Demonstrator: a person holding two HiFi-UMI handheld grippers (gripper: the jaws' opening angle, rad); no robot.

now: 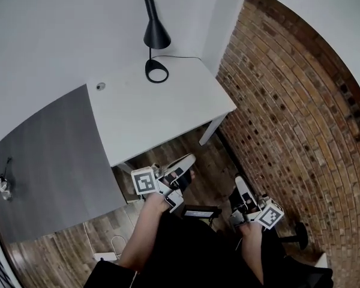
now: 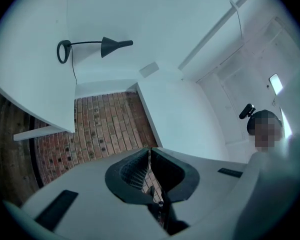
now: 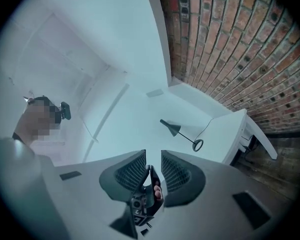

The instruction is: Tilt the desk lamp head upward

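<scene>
A black desk lamp (image 1: 155, 33) with a cone head and a ring base stands at the far corner of the white desk (image 1: 162, 116), its cord running right to the wall. The head points down. Both grippers hang low by the person's lap, well short of the desk and far from the lamp. My left gripper (image 1: 186, 161) is shut with nothing in it, its jaws meeting in a thin line (image 2: 149, 150). On the right gripper (image 1: 240, 186) a narrow gap shows between the jaws (image 3: 153, 156), which hold nothing. The lamp (image 2: 112, 45) shows small in the left gripper view, and the lamp (image 3: 173, 128) also in the right one.
A grey desk (image 1: 54, 161) joins the white one on the left, with a small object (image 1: 3, 188) at its left edge. A brick wall (image 1: 288, 101) runs along the right. A white power strip (image 1: 105, 257) and a black round stand (image 1: 297, 236) lie on the wooden floor.
</scene>
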